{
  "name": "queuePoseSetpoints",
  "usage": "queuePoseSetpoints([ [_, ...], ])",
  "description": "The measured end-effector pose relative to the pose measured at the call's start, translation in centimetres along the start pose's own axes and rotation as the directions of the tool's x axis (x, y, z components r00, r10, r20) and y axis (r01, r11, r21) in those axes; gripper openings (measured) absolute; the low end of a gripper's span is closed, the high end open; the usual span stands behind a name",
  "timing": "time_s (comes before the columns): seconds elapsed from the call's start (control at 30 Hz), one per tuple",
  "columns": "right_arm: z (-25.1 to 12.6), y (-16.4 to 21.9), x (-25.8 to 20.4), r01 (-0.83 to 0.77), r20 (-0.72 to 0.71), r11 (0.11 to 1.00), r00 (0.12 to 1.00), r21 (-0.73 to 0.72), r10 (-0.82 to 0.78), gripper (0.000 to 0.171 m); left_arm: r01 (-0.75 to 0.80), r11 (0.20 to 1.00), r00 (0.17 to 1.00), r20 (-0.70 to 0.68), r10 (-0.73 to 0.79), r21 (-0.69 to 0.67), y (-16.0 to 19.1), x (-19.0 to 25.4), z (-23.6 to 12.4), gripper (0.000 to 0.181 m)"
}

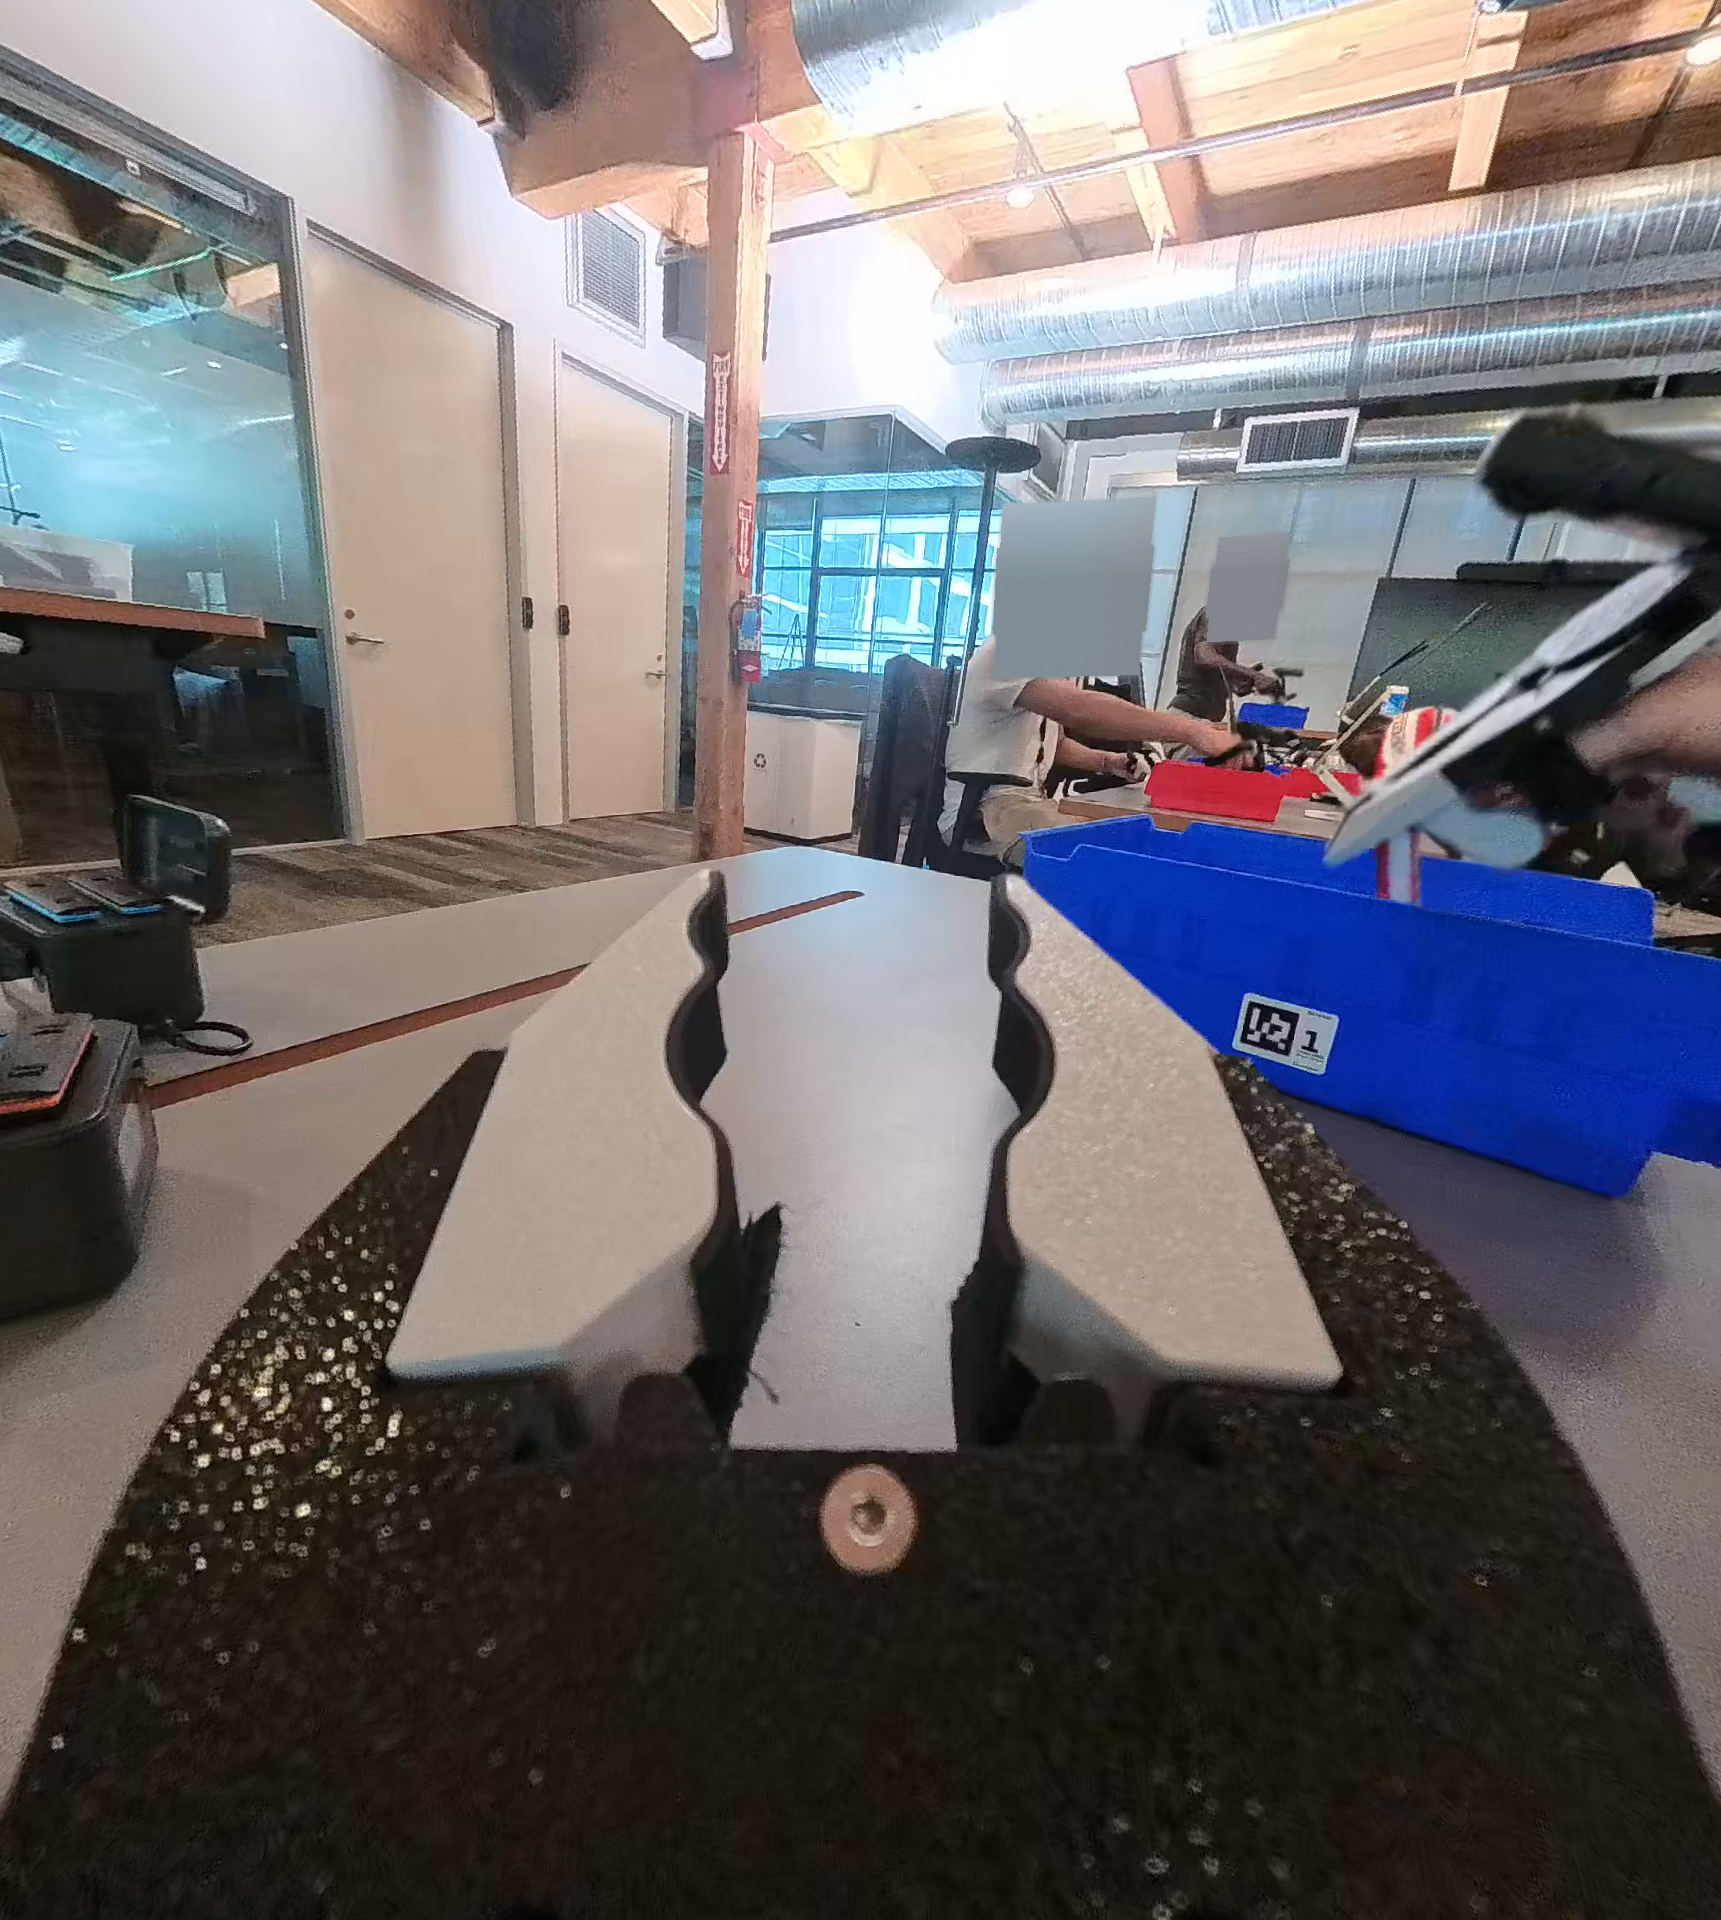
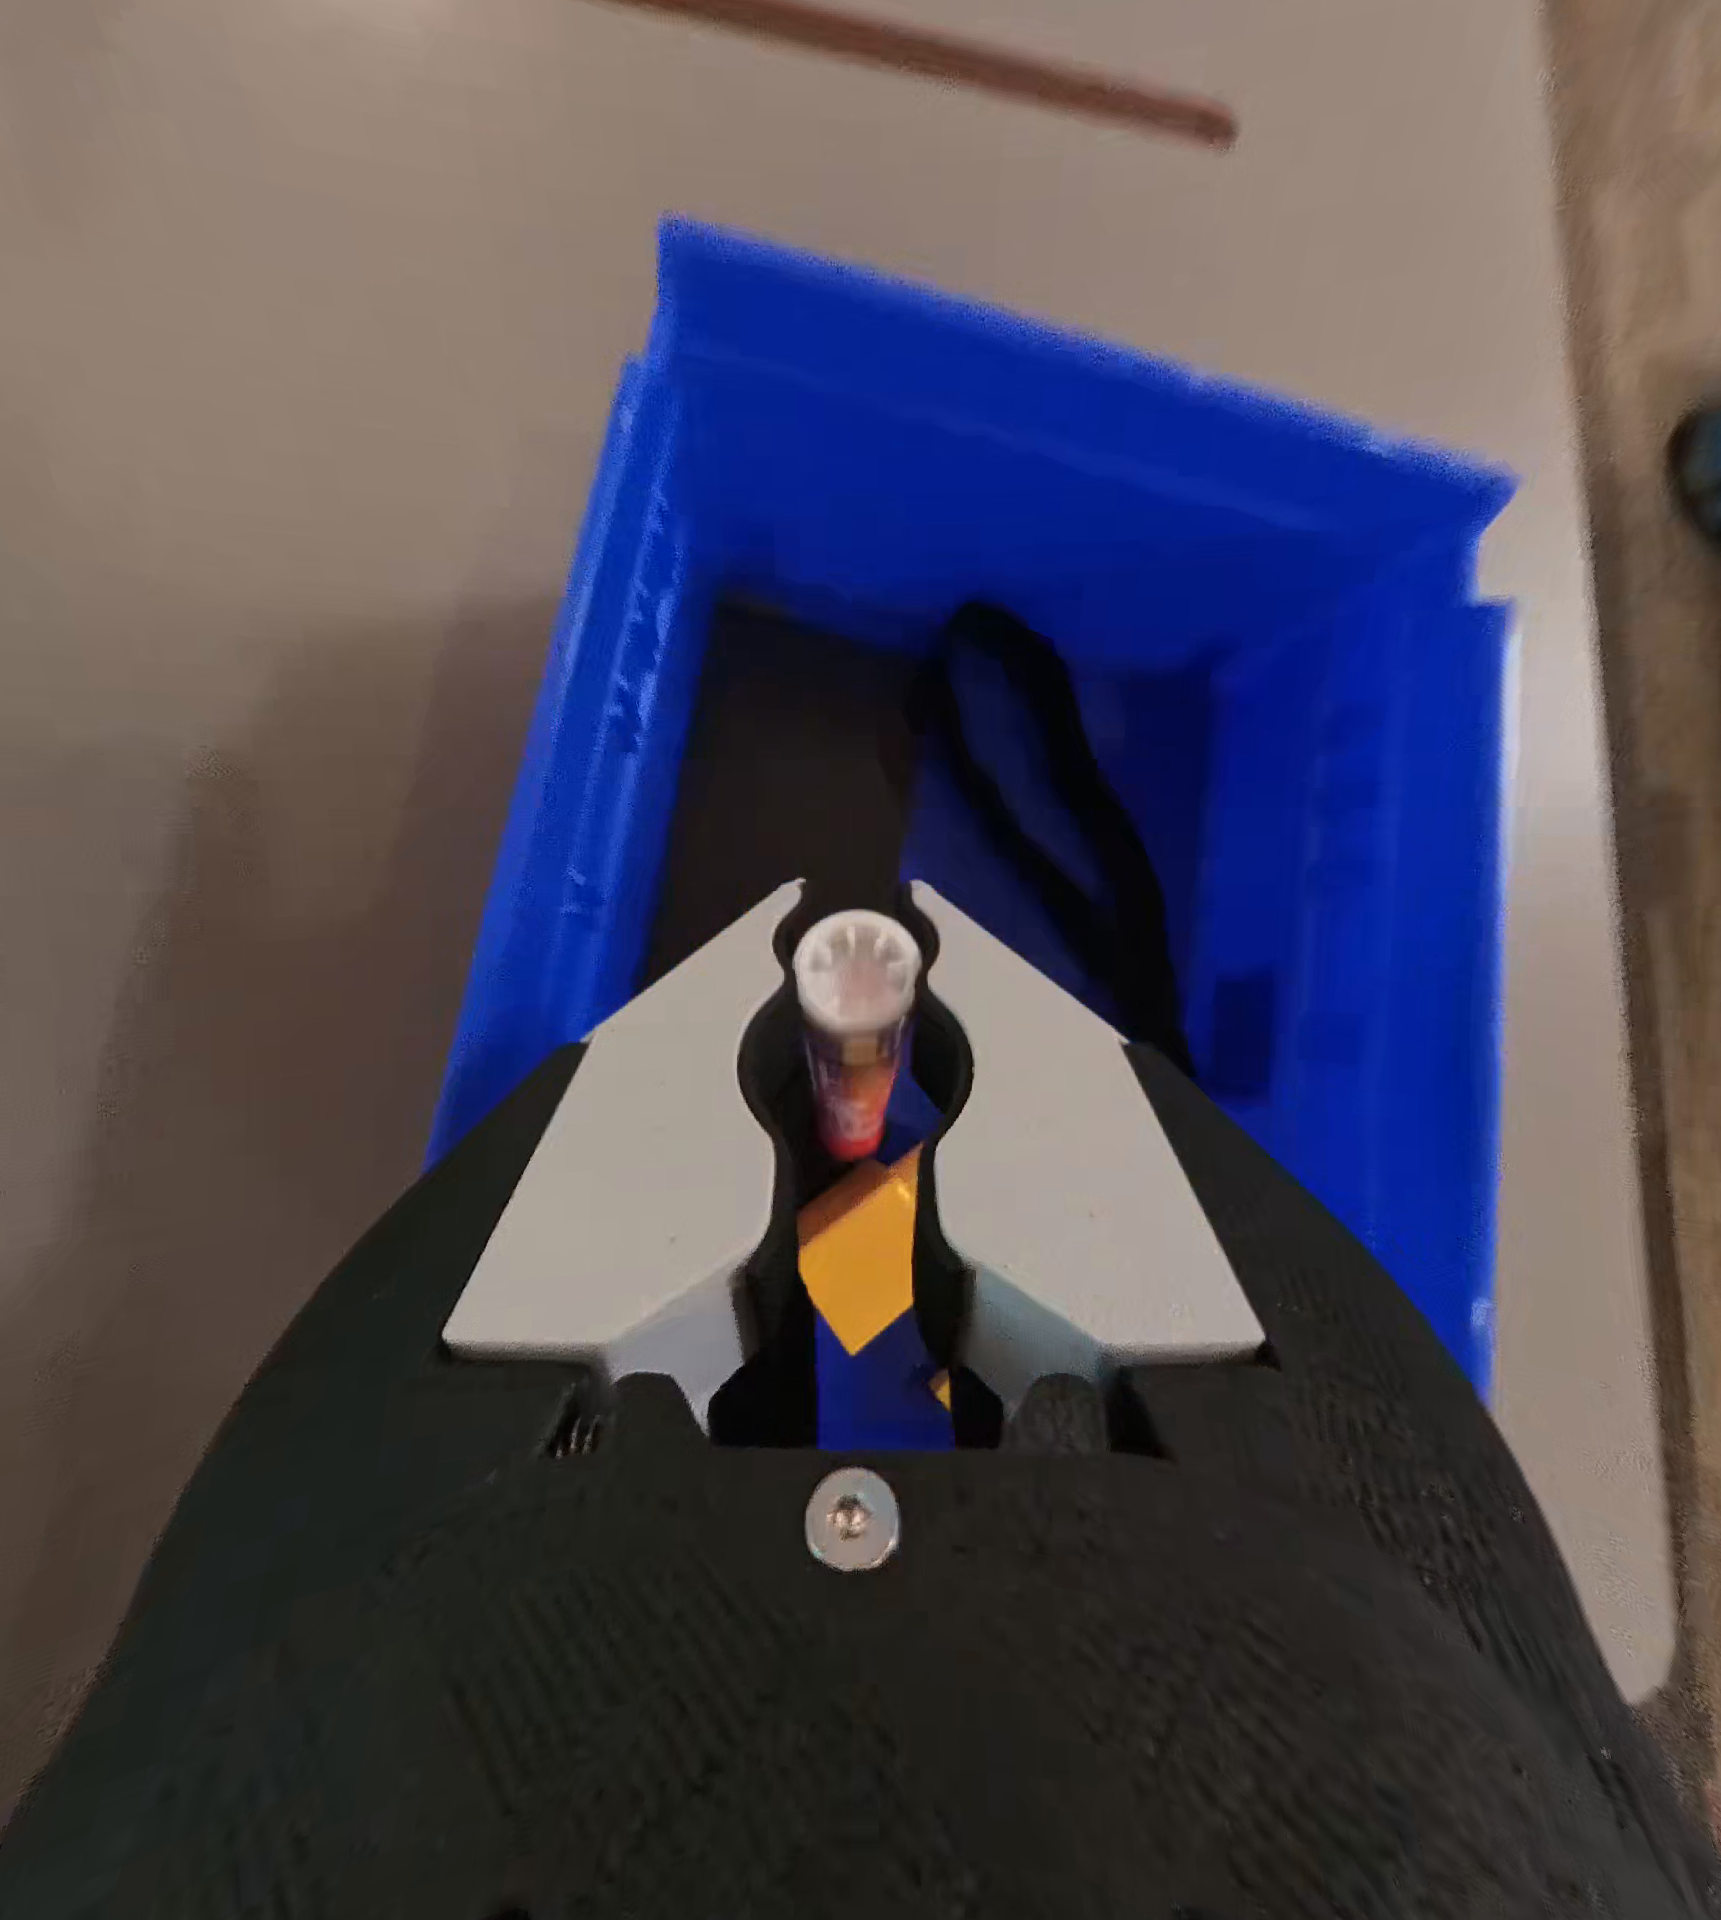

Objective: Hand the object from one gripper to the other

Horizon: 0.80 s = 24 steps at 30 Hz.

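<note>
Right wrist view: right gripper (image 2: 856, 935) points down over the blue bin (image 2: 1095, 499), jaws closed on a small tube (image 2: 851, 1023) with a white cap and red/blue print, pinched in the notch near the fingertips.
Tube pose: cap end faces the camera, body runs down and away between the fingers; lower end hangs above the bin interior, not touching anything I can see.
Bin contents: black cord loop (image 2: 1032, 790), dark flat item along the left floor, yellow piece (image 2: 856, 1262) showing through the finger gap. Frame is motion-blurred, so finer detail is unclear.
Left wrist view: left gripper (image 1: 861, 904) sits low over the grey table (image 1: 1614, 1351), jaws spread wide, nothing between them. It aims past the bin's (image 1: 1407, 997) left end.
Other gripper, same view: right gripper (image 1: 1396, 821) at upper right above the bin rim, red-and-white tube (image 1: 1399, 862) hanging below its tips.
Separation: grippers well apart; no handover contact yet.
Step in hand (judgement): lift clear of the bin, then bring the tube to the left gripper.
How to do it well: clear the bin wall before translating; present the free lower length crosswise to the left fingers; left closes on exposed body, away from the right fingertips; right releases only once left is firmly shut.
Risk: short, round tube, so it can roll or slip in a shallow pinch.
</note>
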State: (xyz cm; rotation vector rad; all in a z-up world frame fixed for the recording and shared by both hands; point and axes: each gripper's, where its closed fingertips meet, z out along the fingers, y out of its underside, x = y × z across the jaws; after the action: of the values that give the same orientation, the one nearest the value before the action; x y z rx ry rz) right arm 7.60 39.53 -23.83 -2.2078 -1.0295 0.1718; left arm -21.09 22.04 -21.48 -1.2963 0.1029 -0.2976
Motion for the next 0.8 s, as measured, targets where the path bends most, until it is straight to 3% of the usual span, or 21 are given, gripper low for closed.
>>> queuePoseSetpoints([
  [0.13, 1.5, -0.2, 0.3, -0.119, 0.039, 0.992, 0.992, 0.041, 0.117, 0.018, 0.018, 1.0, 1.0, 0.001, -0.018, 0.013, -0.2, -0.2, -0.1, 0.047],
  [0.2, 1.2, -1.0, 0.3, -0.11, -0.009, 0.991, 0.994, 0.078, 0.111, 0.048, 0.027, 0.999, 1.0, 0.006, -0.027, 0.019, -0.3, -0.3, -0.2, 0.047],
  [0.3, -2.3, -5.4, -1.7, 0.007, -0.116, 0.948, 0.993, 0.319, 0.032, 0.059, 0.033, 0.999, 0.999, 0.014, -0.033, 0.021, -0.3, -0.5, -0.2, 0.048],
  [0.37, -5.7, -9.7, -6.6, 0.087, -0.083, 0.819, 0.995, 0.568, -0.048, 0.056, 0.028, 0.999, 0.999, 0.021, -0.028, 0.017, -0.2, -0.5, -0.2, 0.05],
  [0.47, -8.6, -13.6, -14.3, 0.095, -0.044, 0.535, 0.993, 0.839, -0.106, 0.048, 0.01, 1.0, 0.999, 0.039, -0.01, 0.014, -0.2, -0.6, -0.2, 0.051],
  [0.53, -7.6, -14.0, -18.3, 0.053, -0.015, 0.383, 0.995, 0.922, -0.103, 0.043, -0.008, 1.0, 0.998, 0.062, 0.007, 0.014, -0.3, -0.8, -0.3, 0.052],
  [0.67, -0.8, -13.7, -24.1, 0.077, -0.014, 0.344, 0.983, 0.936, -0.181, 0.039, -0.042, 0.999, 0.992, 0.115, 0.041, 0.004, -0.3, -1.4, -0.5, 0.049],
  [0.7, 0.0, -13.7, -24.9, 0.083, -0.025, 0.302, 0.981, 0.95, -0.192, 0.038, -0.059, 0.998, 0.988, 0.141, 0.059, -0.002, -0.3, -1.7, -0.7, 0.041],
  [0.77, 2.0, -13.8, -26.6, 0.098, -0.01, 0.332, 0.967, 0.938, -0.256, 0.039, -0.123, 0.992, 0.967, 0.223, 0.124, -0.018, -0.5, -2.8, -1.2, 0.031],
  [0.8, 1.6, -14.2, -26.7, 0.098, -0.022, 0.301, 0.969, 0.948, -0.245, 0.038, -0.15, 0.988, 0.955, 0.254, 0.153, -0.03, -0.6, -3.2, -1.4, 0.028],
])
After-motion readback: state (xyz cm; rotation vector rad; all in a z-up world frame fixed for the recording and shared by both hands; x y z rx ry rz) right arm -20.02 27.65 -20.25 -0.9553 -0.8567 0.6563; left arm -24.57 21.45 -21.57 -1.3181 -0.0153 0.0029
